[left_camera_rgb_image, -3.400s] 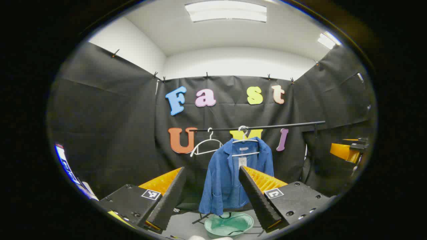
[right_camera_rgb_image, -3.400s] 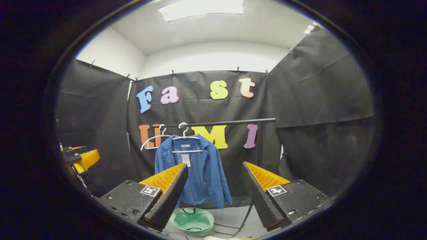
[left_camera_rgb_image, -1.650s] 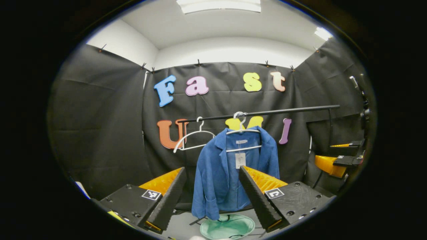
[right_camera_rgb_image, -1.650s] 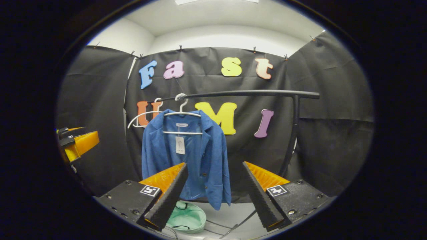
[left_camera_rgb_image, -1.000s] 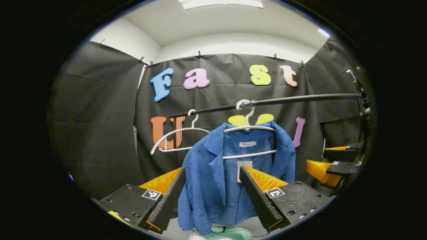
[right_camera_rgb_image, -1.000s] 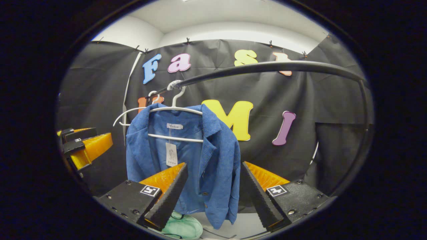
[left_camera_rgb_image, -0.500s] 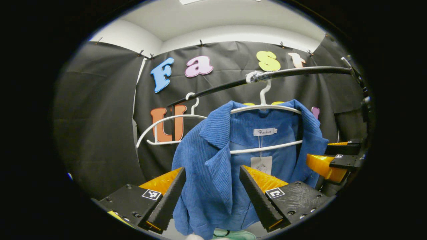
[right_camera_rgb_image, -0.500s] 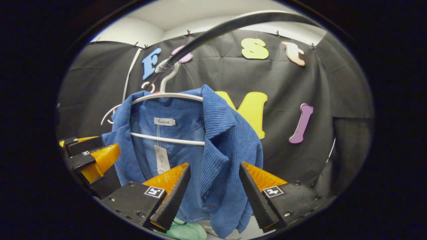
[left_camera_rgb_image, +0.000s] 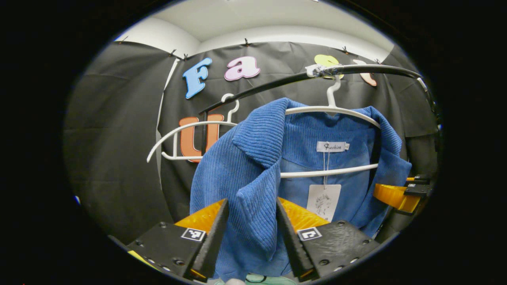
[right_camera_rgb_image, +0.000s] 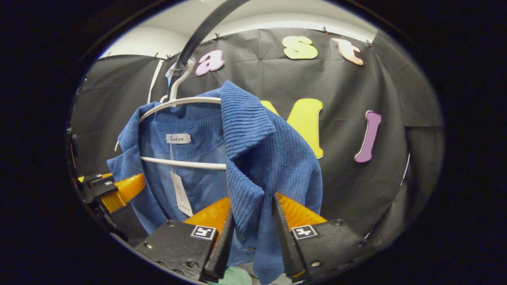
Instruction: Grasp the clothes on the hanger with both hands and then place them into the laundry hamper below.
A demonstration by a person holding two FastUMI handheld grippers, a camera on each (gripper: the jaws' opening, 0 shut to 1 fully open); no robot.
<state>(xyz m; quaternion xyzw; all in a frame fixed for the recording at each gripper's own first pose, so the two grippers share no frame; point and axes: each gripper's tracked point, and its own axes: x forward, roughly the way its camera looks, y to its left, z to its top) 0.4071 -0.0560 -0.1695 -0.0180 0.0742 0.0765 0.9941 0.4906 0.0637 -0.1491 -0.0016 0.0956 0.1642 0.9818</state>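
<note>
A blue corduroy jacket [left_camera_rgb_image: 253,158] hangs on a white hanger [left_camera_rgb_image: 336,111] from a black rail [left_camera_rgb_image: 269,85]. My left gripper [left_camera_rgb_image: 251,201] straddles the jacket's left lapel; its fingers stand narrowed with a gap still between them. In the right gripper view the jacket [right_camera_rgb_image: 277,154] fills the middle. My right gripper [right_camera_rgb_image: 252,204] straddles the other lapel in the same way, partly closed. Whether the fingers touch the cloth is unclear. A sliver of the mint-green hamper [right_camera_rgb_image: 233,278] lies below the jacket.
An empty white hanger [left_camera_rgb_image: 182,128] hangs on the rail left of the jacket. The rail [right_camera_rgb_image: 198,31] arcs close overhead in the right gripper view. A paper tag [left_camera_rgb_image: 323,200] dangles inside the collar. Black cloth walls close in behind and on both sides.
Both grippers moved forward and up to the jacket. Their fingers have narrowed around a lapel each. The jacket still hangs on the hanger.
</note>
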